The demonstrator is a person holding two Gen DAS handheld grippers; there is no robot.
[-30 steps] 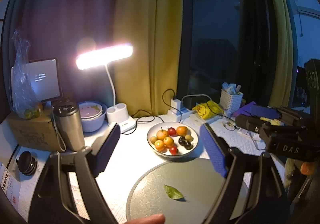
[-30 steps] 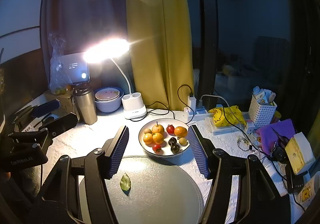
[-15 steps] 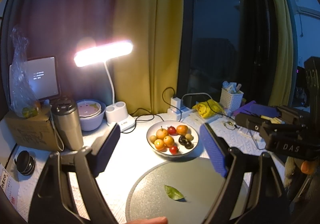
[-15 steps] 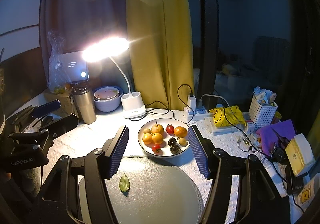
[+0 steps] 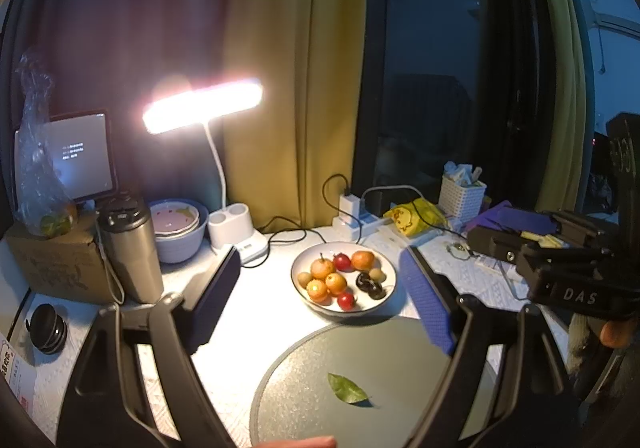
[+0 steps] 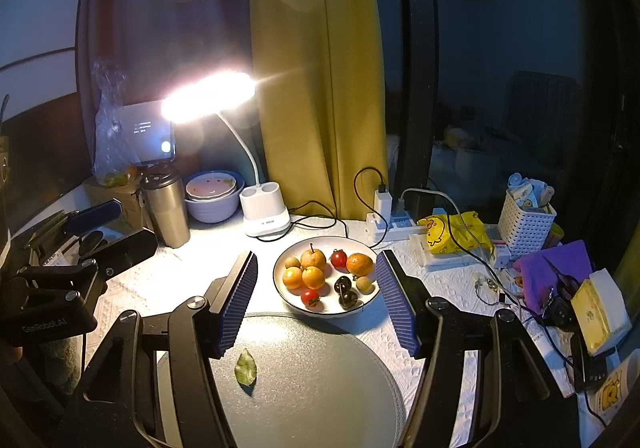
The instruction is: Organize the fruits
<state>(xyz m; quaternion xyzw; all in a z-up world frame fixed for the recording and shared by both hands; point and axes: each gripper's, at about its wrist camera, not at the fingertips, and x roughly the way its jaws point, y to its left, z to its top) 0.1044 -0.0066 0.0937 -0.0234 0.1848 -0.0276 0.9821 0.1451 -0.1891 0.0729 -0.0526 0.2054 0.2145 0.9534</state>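
A white plate holds several small fruits: orange ones, red cherry tomatoes, dark ones and small tan ones. In front of it lies a round grey tray with one green leaf on it. My left gripper is open and empty, held above the tray's near side. My right gripper is open and empty, framing the plate from above the tray.
A lit desk lamp, a steel flask, stacked bowls and a cardboard box stand at the back left. A power strip with cables, a yellow packet, a white basket and purple cloth crowd the right.
Both views have shifted only slightly; the scene sits a touch lower and nearer. Both grippers stay open and nothing on the table has moved.
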